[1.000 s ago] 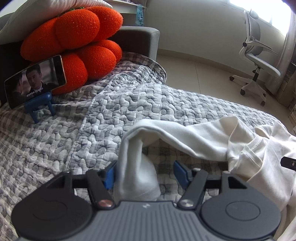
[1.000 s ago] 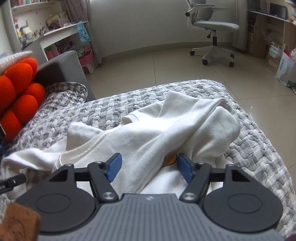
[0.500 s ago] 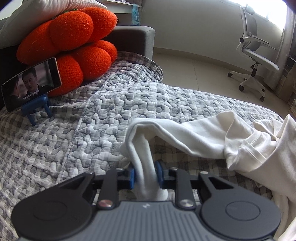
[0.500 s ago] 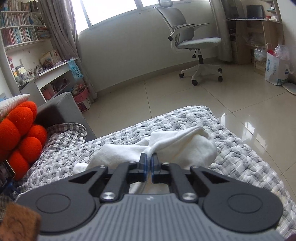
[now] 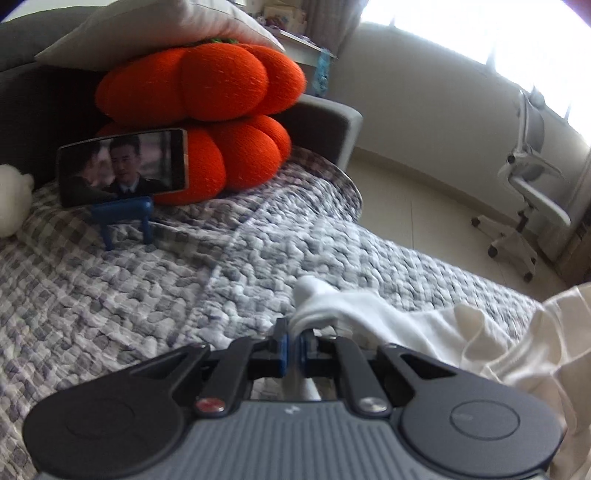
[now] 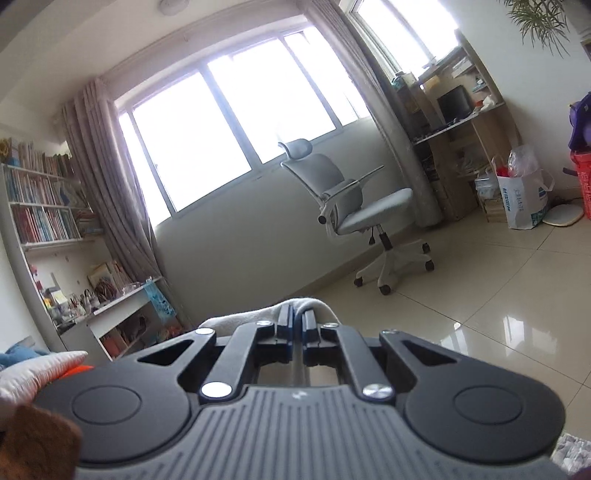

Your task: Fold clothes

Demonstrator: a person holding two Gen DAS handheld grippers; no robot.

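A white garment [image 5: 413, 325] hangs off the grey quilted bed cover [image 5: 147, 288], stretched to the right in the left wrist view. My left gripper [image 5: 293, 341] is shut on a bunched edge of it, lifted above the cover. My right gripper [image 6: 297, 325] is shut on another part of the white garment [image 6: 306, 304], which shows only as a small fold above the fingers. The right wrist view points up at the room, so the bed is hidden there.
An orange pumpkin cushion [image 5: 207, 122] under a grey pillow [image 5: 155, 33] sits at the sofa end. A phone [image 5: 122, 166] on a blue stand [image 5: 125, 218] stands before it. An office chair [image 6: 354, 206], bookshelves [image 6: 40, 199] and a desk [image 6: 461, 122] surround the tiled floor.
Both grippers closed on the white garment and lifted it. The right gripper rose and tilted up, so the bed dropped out of its view. The garment now hangs stretched between them.
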